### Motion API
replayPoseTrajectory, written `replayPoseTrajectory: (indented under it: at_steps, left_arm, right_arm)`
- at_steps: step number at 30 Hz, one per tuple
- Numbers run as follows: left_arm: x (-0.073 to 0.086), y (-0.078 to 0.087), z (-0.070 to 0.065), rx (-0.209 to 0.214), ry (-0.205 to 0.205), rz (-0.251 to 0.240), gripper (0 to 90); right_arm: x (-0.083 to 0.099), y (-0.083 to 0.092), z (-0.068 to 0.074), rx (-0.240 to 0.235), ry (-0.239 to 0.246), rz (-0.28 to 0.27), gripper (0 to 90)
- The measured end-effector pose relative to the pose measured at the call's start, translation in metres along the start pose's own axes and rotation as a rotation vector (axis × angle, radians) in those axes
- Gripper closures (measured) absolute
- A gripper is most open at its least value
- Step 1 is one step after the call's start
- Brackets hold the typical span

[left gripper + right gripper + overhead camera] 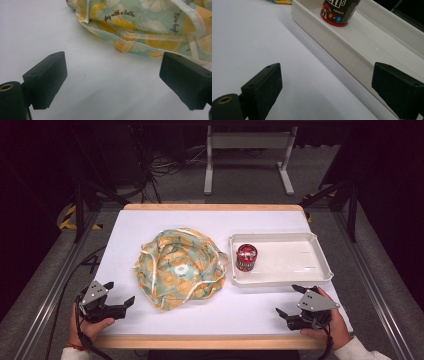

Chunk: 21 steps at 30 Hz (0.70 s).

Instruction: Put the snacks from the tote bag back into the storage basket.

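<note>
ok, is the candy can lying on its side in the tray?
No, the candy can stands upright at the left end of the white tray.

The lemon-print cloth (150, 30) carries the repeated script line "play with a bathe". The dark can (339, 11) in the white tray (352, 50) bears what seems the M&M's logo, partly cropped.

This looks like a lab or test room set up for recording. The white table (165, 320) with a wooden edge stands inside a frame of metal rails (47, 292), with black-and-yellow hazard tape (67, 217) on the grey carpeted floor. Loose cables (165, 167) trail behind it, near the legs of a grey stand (247, 155), and the surroundings are dark.
</note>
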<state>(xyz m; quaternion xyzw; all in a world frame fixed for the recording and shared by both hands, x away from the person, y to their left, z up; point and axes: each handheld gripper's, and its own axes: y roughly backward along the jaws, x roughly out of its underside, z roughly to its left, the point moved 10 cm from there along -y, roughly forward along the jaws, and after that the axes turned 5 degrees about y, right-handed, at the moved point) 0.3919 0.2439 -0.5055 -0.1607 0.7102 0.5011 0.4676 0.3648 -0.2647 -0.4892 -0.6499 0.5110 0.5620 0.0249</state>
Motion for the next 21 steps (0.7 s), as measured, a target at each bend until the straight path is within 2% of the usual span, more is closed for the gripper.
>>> replayPoseTrajectory:
  at_steps: [21]
  left_arm:
    - [0.0002,-0.0024,0.0,-0.01,0.005,0.014,9.0]
  right_arm:
    - [0.0005,-0.001,-0.0014,-0.003,-0.007,-0.001,10.4]
